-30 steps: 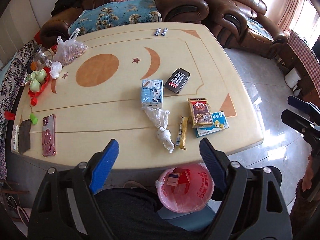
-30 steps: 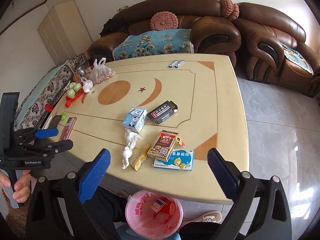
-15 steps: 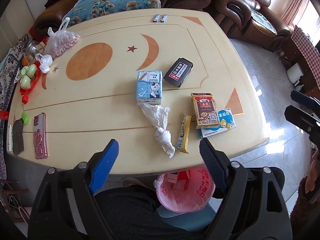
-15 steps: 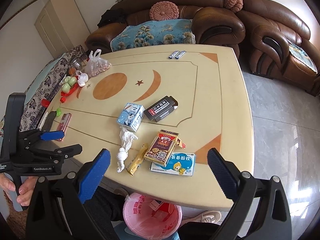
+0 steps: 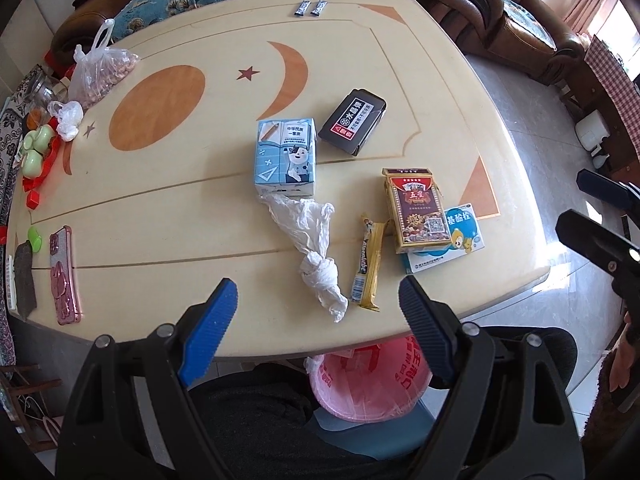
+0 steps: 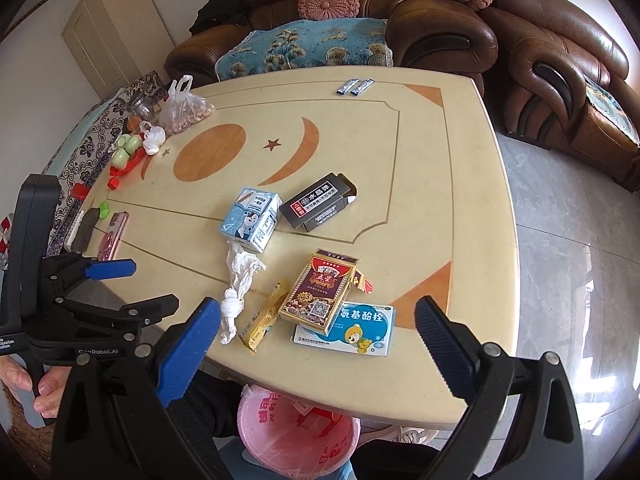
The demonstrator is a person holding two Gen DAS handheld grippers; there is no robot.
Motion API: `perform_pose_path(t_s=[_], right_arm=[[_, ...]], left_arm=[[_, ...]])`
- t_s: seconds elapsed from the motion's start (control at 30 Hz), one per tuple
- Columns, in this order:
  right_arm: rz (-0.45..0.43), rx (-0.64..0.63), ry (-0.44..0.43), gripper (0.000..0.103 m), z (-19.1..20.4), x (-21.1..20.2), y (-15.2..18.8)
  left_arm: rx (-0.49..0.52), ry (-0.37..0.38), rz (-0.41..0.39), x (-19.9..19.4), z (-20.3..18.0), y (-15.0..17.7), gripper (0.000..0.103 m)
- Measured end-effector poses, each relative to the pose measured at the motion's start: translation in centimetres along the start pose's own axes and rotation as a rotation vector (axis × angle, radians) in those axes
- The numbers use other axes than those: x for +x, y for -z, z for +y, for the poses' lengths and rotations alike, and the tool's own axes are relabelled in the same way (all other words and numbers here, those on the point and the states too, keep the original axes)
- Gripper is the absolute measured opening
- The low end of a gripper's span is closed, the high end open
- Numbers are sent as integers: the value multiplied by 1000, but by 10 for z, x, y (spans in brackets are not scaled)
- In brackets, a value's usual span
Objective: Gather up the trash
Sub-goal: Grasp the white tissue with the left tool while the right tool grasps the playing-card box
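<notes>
The fingers (image 5: 208, 336) of both grippers stand wide and empty, and since a second ago both views have drawn nearer the table (image 5: 160, 216) edge. Nearest, below that edge, sits the pink bin (image 5: 368, 384); then the knotted plastic wrap (image 5: 316, 248) and yellow snack wrapper (image 5: 368, 268), the card box (image 5: 416, 208), the milk carton (image 5: 284, 156). A first pickup looks imminent.
</notes>
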State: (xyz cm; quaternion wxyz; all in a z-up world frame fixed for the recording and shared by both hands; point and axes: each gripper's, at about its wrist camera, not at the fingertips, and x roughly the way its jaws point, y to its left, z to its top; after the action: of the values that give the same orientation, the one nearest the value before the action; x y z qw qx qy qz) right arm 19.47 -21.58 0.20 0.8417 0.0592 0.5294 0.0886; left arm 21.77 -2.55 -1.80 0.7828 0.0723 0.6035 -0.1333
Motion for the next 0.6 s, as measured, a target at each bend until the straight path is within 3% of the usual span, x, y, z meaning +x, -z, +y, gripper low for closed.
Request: perform_pose_path(t_s=[0.6], right_arm=[[161,-15,-1,95,11,85,-9]], left_arm=[[-70,87,132,70,14,-16,81]])
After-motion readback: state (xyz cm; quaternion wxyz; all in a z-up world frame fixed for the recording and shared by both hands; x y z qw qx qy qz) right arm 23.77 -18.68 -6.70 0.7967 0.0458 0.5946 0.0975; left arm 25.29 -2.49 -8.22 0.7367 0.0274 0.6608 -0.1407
